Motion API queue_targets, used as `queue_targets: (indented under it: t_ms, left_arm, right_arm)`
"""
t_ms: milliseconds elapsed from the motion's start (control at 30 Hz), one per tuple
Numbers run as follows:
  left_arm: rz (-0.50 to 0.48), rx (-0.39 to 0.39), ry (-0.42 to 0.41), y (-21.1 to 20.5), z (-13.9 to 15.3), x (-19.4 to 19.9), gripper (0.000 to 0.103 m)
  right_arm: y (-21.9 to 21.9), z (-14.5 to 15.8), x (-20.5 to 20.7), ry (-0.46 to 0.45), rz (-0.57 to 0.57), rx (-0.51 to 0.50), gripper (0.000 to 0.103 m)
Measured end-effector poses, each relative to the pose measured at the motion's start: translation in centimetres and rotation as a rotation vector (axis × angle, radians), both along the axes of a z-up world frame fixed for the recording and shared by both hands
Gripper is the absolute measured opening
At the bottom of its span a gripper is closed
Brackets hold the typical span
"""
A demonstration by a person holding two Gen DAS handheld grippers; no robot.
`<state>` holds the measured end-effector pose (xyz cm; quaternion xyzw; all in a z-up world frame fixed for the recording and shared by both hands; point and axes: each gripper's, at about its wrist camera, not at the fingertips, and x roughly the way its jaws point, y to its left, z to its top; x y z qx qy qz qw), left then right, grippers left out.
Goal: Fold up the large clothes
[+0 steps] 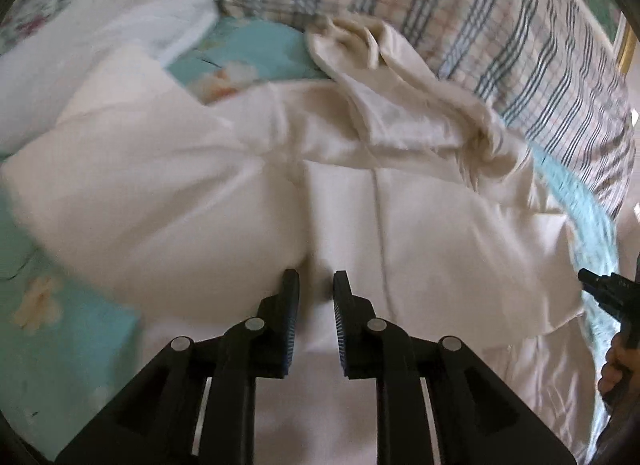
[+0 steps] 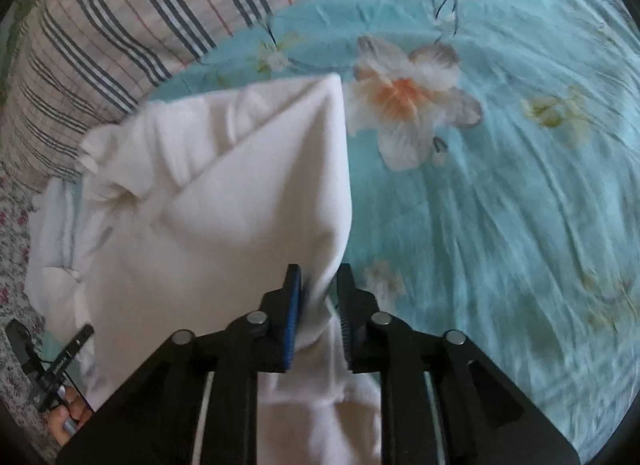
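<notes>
A large cream-white garment [image 1: 224,193] lies partly folded on a turquoise flowered bedsheet [image 1: 80,329]. Its hood or sleeve [image 1: 372,77] is bunched at the far side. My left gripper [image 1: 316,285] hovers low over the garment's near part, jaws a little apart with cloth lying between and under them. In the right wrist view my right gripper [image 2: 320,285] holds a fold of the same garment [image 2: 224,193] between its jaws, lifted off the bedsheet [image 2: 500,185]. The right gripper also shows at the right edge of the left wrist view [image 1: 604,289].
A plaid striped blanket [image 1: 460,13] runs along the far side and shows in the right wrist view [image 2: 120,25]. White folded cloth [image 1: 100,37] lies at the far left. The other hand and gripper handle [image 2: 52,369] show at lower left.
</notes>
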<state>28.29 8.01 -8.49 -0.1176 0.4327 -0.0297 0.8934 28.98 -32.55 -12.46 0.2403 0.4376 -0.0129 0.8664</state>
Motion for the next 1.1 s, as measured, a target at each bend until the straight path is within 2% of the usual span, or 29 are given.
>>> queue_targets:
  t_ms: [67, 133, 233, 267, 300, 333, 433, 500, 567, 600, 633, 700, 800, 900, 1000, 1100]
  left_arm:
    - [0.035, 0.012, -0.024, 2.0, 1.0, -1.7, 0.032]
    - [0.059, 0.046, -0.040, 3.5, 1.6, -2.7, 0.052]
    - [0.023, 0.092, -0.033, 4.1, 2.0, -2.9, 0.060]
    - [-0.007, 0.102, -0.024, 3.8, 2.0, -2.6, 0.065]
    - [-0.035, 0.111, -0.014, 3.4, 1.9, -2.1, 0.075]
    - [-0.062, 0.129, -0.012, 2.9, 1.8, -1.9, 0.078]
    - [-0.134, 0.259, 0.001, 0.6, 0.7, -0.9, 0.078]
    - [-0.148, 0.376, 0.019, -0.5, -0.4, -0.1, 0.078]
    - [-0.153, 0.437, 0.022, -0.9, -1.1, 0.9, 0.057]
    - [-0.149, 0.447, 0.030, -0.8, -1.2, 1.3, 0.031]
    - [-0.144, 0.431, 0.038, -0.3, -1.1, 1.8, 0.017]
    - [-0.128, 0.316, 0.031, 1.3, -0.3, 2.4, 0.007]
    - [-0.082, 0.122, 0.005, 4.1, 1.4, 2.1, 0.006]
    - [-0.078, -0.010, -0.052, 4.6, 3.7, 0.8, 0.006]
    - [-0.094, -0.118, -0.126, 3.4, 6.2, -0.7, 0.005]
    - [-0.120, -0.188, -0.172, 0.8, 8.0, -0.9, 0.005]
  right_arm:
    - [1.1, 1.4, -1.8, -0.054, 0.018, -0.001, 0.032]
    - [2.6, 2.2, -3.3, -0.087, 0.062, 0.011, 0.039]
    - [5.2, 2.2, -4.7, -0.088, 0.125, 0.046, 0.041]
    - [6.2, 2.0, -4.9, -0.081, 0.145, 0.066, 0.041]
    - [7.3, 1.7, -5.1, -0.069, 0.167, 0.092, 0.041]
    - [7.8, 1.6, -5.3, -0.063, 0.181, 0.104, 0.041]
    - [10.2, 1.3, -5.6, -0.042, 0.225, 0.122, 0.041]
    - [11.5, 1.0, -5.6, -0.031, 0.245, 0.125, 0.041]
    - [12.3, 0.7, -5.7, -0.020, 0.257, 0.116, 0.041]
    - [12.5, 0.6, -5.8, -0.015, 0.262, 0.112, 0.041]
    - [12.6, 0.5, -5.9, -0.010, 0.263, 0.110, 0.041]
    - [12.6, 0.5, -6.1, -0.007, 0.261, 0.105, 0.041]
    - [12.7, 0.8, -6.4, -0.014, 0.262, 0.096, 0.041]
    - [12.7, 1.2, -6.8, -0.030, 0.270, 0.097, 0.041]
    - [12.4, 1.7, -7.0, -0.049, 0.270, 0.098, 0.041]
    - [12.0, 2.0, -7.2, -0.062, 0.263, 0.106, 0.041]
